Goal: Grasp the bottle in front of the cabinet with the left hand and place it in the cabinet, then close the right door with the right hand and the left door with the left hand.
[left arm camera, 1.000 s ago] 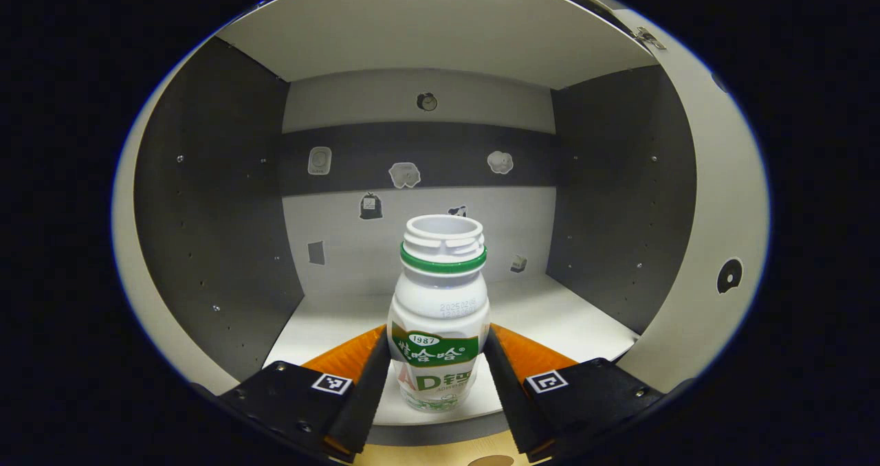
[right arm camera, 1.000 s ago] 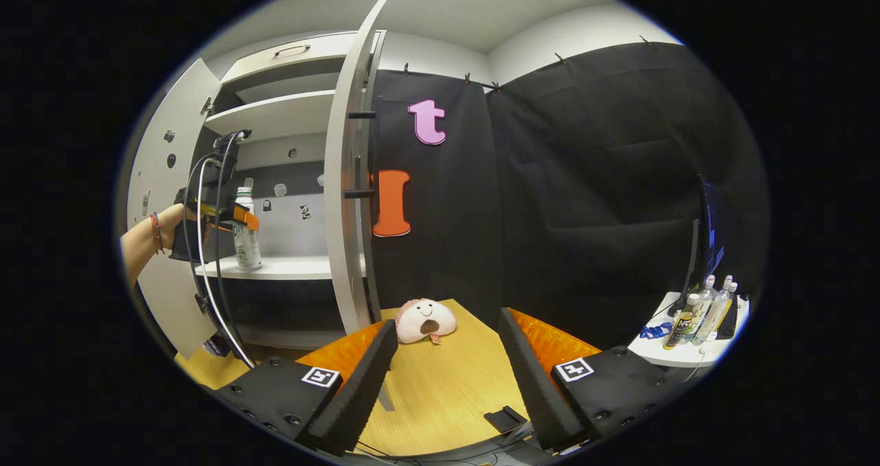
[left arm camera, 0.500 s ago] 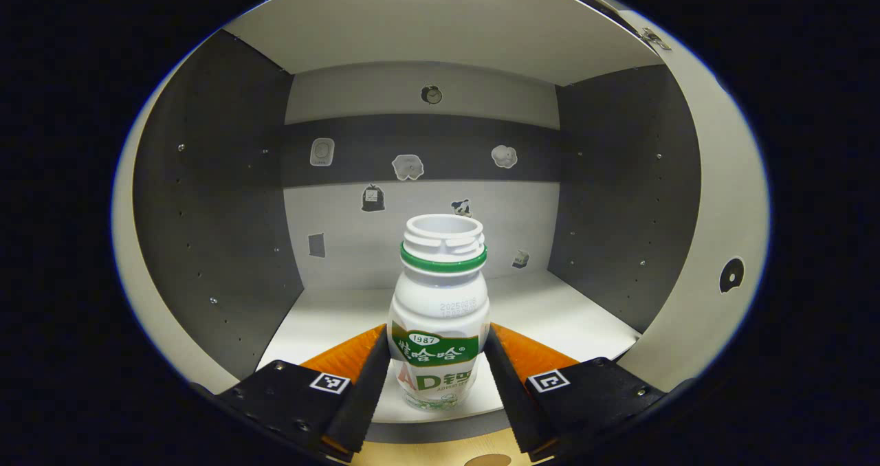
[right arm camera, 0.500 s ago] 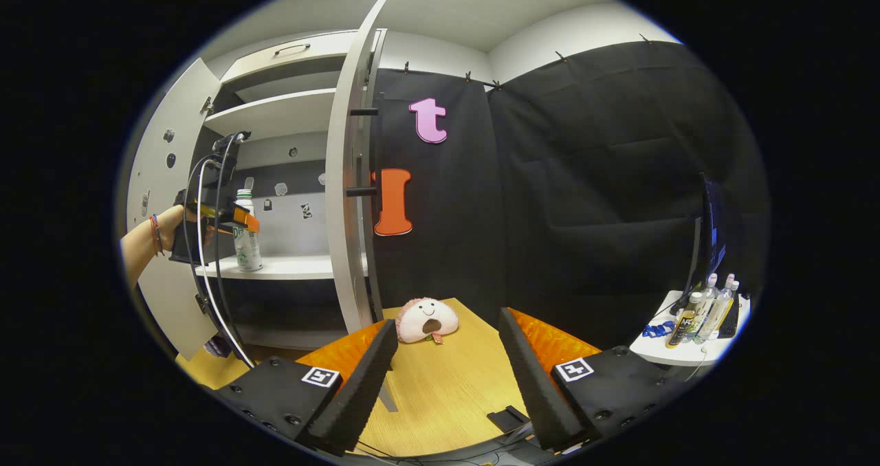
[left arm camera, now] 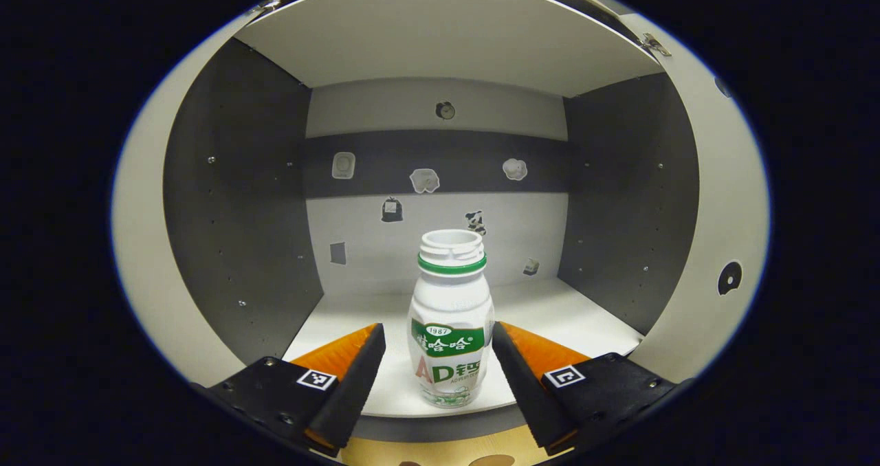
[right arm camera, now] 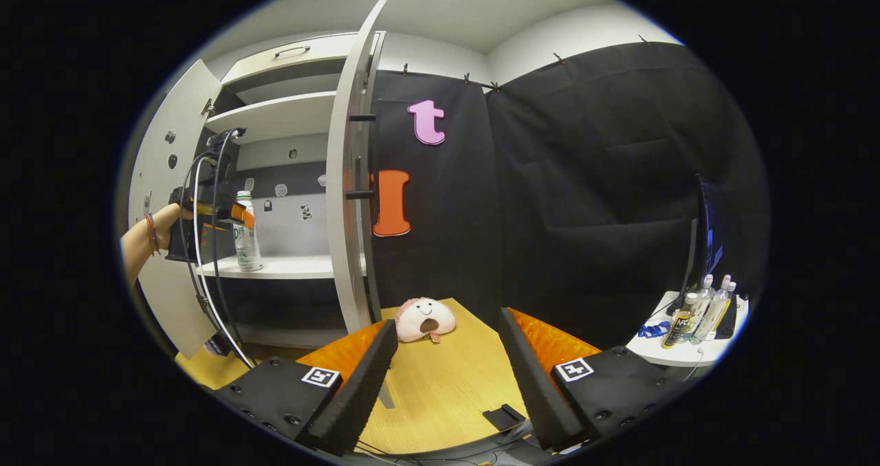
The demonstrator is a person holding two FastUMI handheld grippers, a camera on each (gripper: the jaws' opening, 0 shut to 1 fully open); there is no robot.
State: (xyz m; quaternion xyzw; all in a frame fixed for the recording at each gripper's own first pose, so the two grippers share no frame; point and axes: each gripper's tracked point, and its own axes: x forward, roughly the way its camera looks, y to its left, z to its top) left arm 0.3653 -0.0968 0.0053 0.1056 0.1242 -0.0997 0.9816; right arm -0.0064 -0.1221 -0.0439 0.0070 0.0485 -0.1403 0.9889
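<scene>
Standing upright at the shelf's [left arm camera: 550, 315] front edge, the bottle [left arm camera: 450, 322] is placed; the left tool [left arm camera: 438, 373] gapes around it, right tool [right arm camera: 447, 373] open; both doors remain.

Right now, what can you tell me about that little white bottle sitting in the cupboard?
The bottle is small, white and looks plastic, with a green ring under its open, capless threaded neck and a green and white label around its belly. It stands upright near the front edge of the cabinet's white shelf, resting on its base. The left gripper has its fingers on either side, with a gap on each side, so nothing grips it. In the right gripper view it stands there too.
</scene>
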